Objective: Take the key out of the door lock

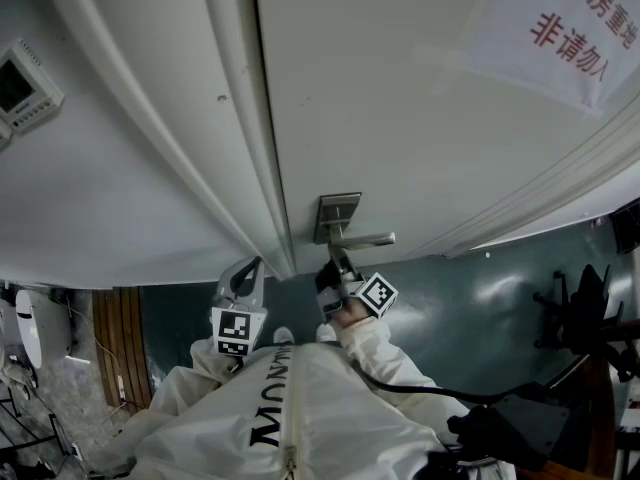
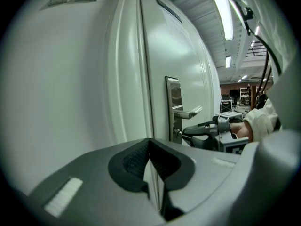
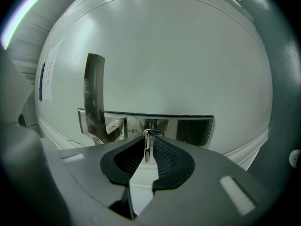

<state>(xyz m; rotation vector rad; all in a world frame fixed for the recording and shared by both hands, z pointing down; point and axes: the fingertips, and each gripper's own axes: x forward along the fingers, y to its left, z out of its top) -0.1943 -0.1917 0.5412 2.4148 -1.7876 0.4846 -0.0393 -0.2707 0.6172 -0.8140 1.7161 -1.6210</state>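
Pinching key (image 3: 147, 150) w/ right claw (image 3: 149, 140); blade hidden.

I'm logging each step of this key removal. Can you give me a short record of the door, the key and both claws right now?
door: white, paper notice on it
lock plate: metal, carries the lever handle
key: in the lock below the lever handle, not yet out
right claw: closed on the key's head
left claw: shut, empty, held left of the lock
status: key gripped, pull-out not yet done
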